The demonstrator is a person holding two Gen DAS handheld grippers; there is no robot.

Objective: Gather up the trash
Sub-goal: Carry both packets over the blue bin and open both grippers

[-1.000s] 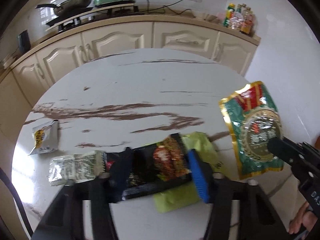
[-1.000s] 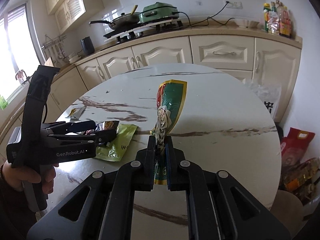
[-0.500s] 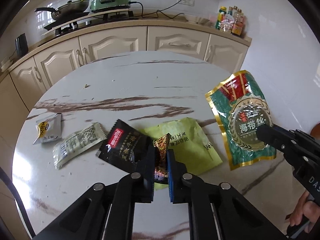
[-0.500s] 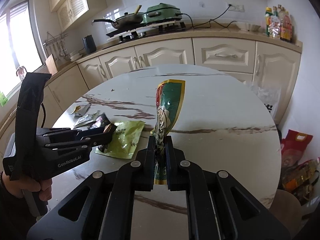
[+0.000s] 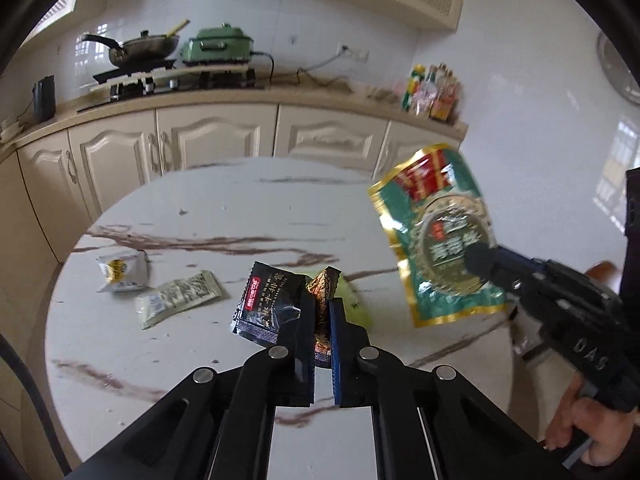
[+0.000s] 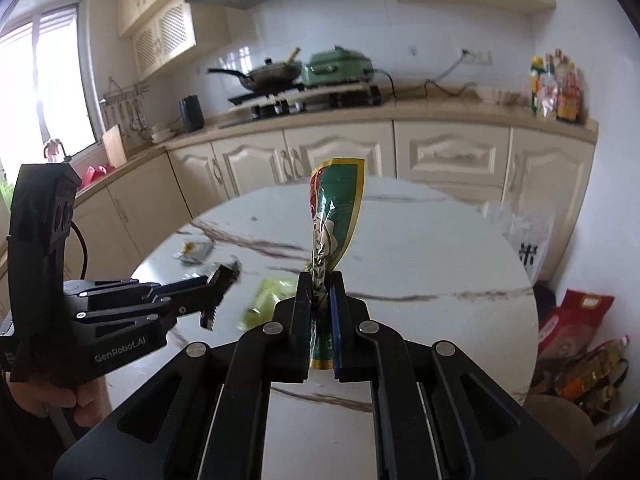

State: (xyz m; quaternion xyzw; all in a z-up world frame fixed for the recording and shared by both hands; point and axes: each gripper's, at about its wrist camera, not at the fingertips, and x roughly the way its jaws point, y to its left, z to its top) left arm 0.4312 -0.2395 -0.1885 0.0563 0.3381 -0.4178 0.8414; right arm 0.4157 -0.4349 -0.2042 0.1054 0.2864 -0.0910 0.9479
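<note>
The round marble worktop (image 5: 240, 208) fills the middle of both views, with cream cabinets (image 5: 216, 140) and a stove (image 5: 160, 76) carrying a pan (image 5: 140, 46) and a green cooker (image 5: 220, 42) behind it. Beyond the worktop's right edge, in the right wrist view, a white plastic bag (image 6: 528, 240) hangs or stands beside it; what it holds cannot be made out, and a red sack (image 6: 572, 316) sits on the floor past it. The right gripper (image 6: 320, 312) has its fingers pressed together on the lower edge of a green pouch (image 6: 334, 216), which stands upright out of it, clear of the worktop; from the left wrist view the same pouch (image 5: 436, 236) hangs in the air over the worktop's right side. The left gripper (image 5: 322, 340) is pinching a black packet (image 5: 268, 304) by its torn orange corner, the packet sticking up and leftward from the fingers, lifted above the surface. Just behind it a lime wrapper (image 5: 352, 300) lies flat on the worktop, mostly hidden by the gripper. To the left, well apart from both grippers, lie a pale sachet (image 5: 178, 298) and, just beyond it, a small white and yellow packet (image 5: 122, 272), both flat on the marble. Bottles (image 5: 432, 92) stand on the far counter at right.
</note>
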